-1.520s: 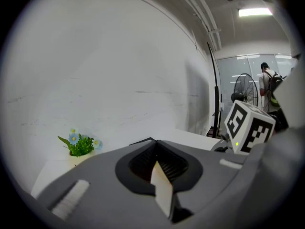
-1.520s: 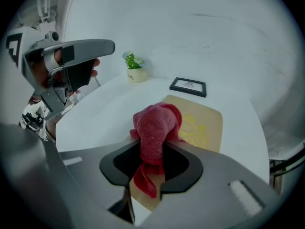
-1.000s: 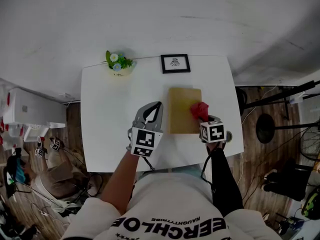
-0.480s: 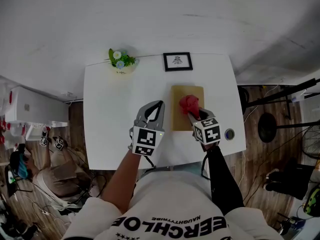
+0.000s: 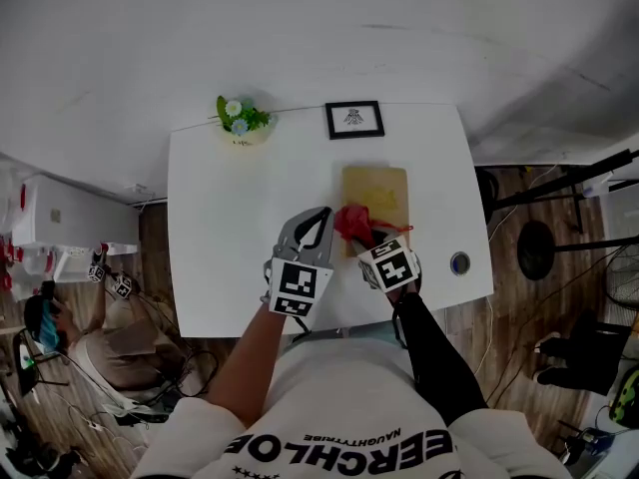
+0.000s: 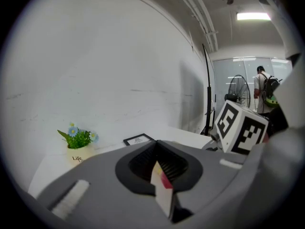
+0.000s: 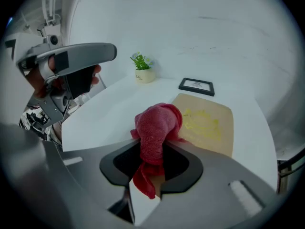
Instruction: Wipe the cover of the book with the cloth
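The book [image 5: 379,192] lies flat on the table [image 5: 230,238]. Our right tongs [image 5: 367,239] pinch the red cloth [image 5: 351,222] at its near-left corner, and our left tongs [image 5: 312,218] are pressed together, empty. We judge the wiping under way, not finished.

The head view is dim and grey, with the white counter [image 5: 220,228] the brightest patch at mid-frame and the floor [image 5: 559,307] darkening toward the lower corners. Both gripper views are round fisheye pictures with black corners and lines that bow near the rim; a ceiling light [image 6: 252,16] glares at the upper right of the left one. In the right one the cloth [image 7: 157,125] is sharp, while the grey foreground along the bottom is soft.
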`<state>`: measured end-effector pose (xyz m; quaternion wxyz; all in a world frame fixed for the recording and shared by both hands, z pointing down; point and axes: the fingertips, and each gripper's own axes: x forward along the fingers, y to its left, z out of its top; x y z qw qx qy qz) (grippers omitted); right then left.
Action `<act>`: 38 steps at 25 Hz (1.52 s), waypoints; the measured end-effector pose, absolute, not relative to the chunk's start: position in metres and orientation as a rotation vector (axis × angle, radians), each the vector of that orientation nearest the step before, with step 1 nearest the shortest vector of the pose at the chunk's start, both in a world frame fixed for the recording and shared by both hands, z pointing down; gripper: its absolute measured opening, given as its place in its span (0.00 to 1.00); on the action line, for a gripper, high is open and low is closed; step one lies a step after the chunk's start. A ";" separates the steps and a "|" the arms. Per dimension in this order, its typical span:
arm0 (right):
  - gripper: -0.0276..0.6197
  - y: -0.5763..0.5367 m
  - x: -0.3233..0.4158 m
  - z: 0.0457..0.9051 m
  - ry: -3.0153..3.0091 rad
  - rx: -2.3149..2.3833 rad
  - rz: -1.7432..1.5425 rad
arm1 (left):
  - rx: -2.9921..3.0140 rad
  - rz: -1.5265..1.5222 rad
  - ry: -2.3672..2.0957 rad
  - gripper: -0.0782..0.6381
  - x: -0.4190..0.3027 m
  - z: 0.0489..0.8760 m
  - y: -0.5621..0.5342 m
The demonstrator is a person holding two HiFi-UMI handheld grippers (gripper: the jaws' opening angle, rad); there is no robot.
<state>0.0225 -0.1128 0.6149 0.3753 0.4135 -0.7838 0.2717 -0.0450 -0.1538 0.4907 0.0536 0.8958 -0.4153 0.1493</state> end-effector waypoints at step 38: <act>0.21 -0.091 0.042 0.614 -1.937 1.153 0.737 | 2.719 0.499 -1.298 0.19 -0.049 0.491 -0.120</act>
